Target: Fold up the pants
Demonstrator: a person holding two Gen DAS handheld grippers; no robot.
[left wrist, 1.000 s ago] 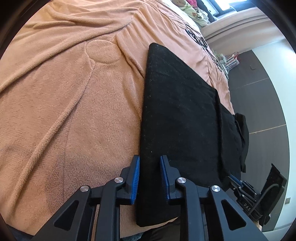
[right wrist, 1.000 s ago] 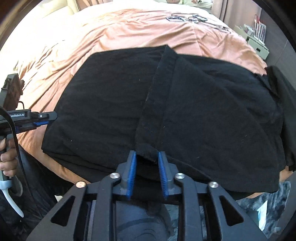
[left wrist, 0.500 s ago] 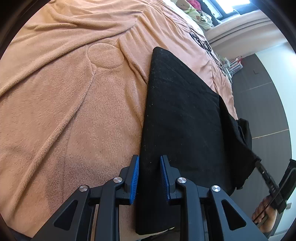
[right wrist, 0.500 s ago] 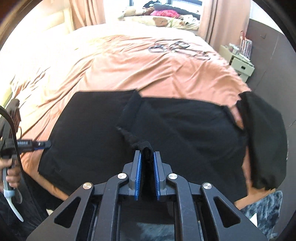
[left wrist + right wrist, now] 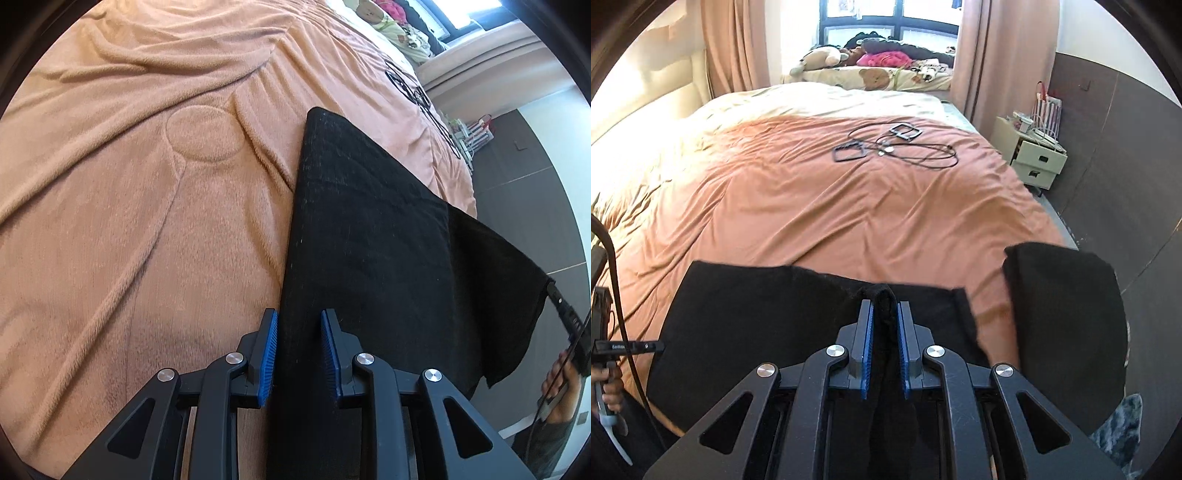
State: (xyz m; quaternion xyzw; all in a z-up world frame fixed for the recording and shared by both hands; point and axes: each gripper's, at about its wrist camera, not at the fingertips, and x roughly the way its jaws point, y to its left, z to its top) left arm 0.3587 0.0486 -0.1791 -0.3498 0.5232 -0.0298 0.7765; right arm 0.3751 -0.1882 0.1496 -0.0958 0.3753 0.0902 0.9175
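your left wrist view looks steeply down, close over the pants (image 5: 369, 240); your right views them across the bed (image 5: 868, 206).

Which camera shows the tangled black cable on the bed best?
The right wrist view: the cable lies whole on the orange blanket, far past the black pants. The left wrist view catches only a squashed bit of it at the picture's edge.

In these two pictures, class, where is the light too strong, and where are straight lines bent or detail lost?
Right wrist view: the window and the headboard are washed out by daylight, and the wall panels curve at the edge. Left wrist view: the bedspread bulges from the fisheye lens. In both, the black pants show almost no detail.
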